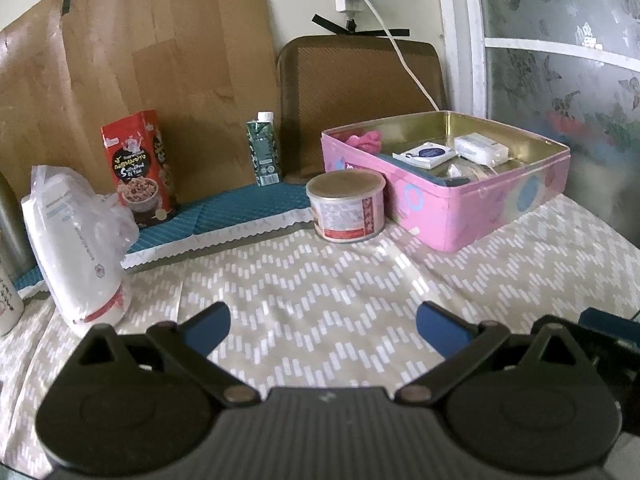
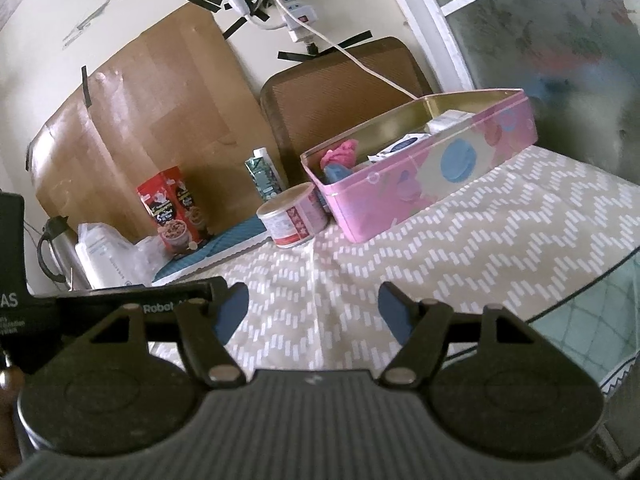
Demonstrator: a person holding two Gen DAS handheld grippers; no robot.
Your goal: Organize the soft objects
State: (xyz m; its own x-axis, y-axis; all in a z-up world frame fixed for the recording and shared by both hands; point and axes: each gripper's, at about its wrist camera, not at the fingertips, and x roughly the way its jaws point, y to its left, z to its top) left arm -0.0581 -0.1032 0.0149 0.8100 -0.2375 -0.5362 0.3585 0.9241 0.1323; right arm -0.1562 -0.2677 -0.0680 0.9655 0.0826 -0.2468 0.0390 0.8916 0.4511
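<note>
An open pink tin (image 1: 460,208) (image 2: 420,188) stands at the back right of the table on the zigzag cloth. Inside it lie a pink fluffy item (image 1: 366,140) (image 2: 340,152), a blue item (image 2: 334,172), a flat white-and-blue packet (image 1: 426,154) and a white pack (image 1: 480,146). My left gripper (image 1: 324,314) hovers open over the bare cloth, well short of the tin. My right gripper (image 2: 313,294) is also over the cloth, its jaws still opening with nothing between them.
A round can (image 1: 348,206) (image 2: 292,220) stands just left of the tin. Against the cardboard backing are a green carton (image 1: 264,152), a red snack box (image 1: 138,168) and a white plastic-wrapped bag (image 1: 76,252). A metal kettle (image 2: 56,248) is far left. The table edge (image 2: 580,292) curves at the right.
</note>
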